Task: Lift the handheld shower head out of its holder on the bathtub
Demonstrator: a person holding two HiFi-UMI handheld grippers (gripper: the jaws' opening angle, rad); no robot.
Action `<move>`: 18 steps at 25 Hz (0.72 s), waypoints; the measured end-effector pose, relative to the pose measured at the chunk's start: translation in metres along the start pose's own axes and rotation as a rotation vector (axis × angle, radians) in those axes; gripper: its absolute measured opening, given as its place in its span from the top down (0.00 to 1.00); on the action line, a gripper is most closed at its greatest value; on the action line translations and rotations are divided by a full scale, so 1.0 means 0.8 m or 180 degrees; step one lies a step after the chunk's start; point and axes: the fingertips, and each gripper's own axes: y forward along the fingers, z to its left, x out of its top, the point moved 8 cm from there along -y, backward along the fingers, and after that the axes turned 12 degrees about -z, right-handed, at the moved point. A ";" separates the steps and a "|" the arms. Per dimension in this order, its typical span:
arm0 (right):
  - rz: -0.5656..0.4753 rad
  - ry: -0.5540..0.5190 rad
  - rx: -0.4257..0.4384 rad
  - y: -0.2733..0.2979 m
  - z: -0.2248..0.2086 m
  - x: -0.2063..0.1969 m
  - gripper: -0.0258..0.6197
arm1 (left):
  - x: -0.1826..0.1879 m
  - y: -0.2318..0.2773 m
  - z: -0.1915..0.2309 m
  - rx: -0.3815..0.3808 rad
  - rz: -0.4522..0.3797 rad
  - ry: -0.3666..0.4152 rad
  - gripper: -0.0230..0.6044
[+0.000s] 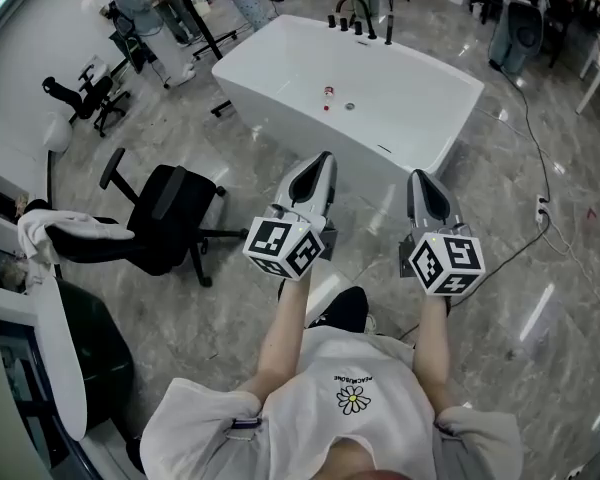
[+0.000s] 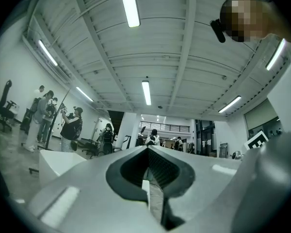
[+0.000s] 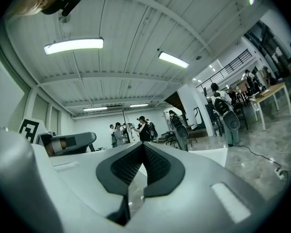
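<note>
A black chair (image 1: 165, 218) on wheels stands on the grey, shiny floor (image 1: 540, 298) at the left. A white cloth (image 1: 65, 230) lies on its left end. Another black chair (image 1: 88, 93) stands far off at the left, near the wall. Some people (image 1: 140, 8) stand at the far left too. A thin cable (image 1: 532, 143) runs over the floor at the right to a small white plug box (image 1: 542, 206). Long lights (image 2: 129, 5) shine on the ceiling (image 2: 184, 42).
</note>
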 end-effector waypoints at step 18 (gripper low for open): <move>0.0119 0.0101 0.0161 0.207 -0.056 -0.039 0.92 | -0.057 0.175 0.147 0.0076 -0.0140 -0.0150 0.96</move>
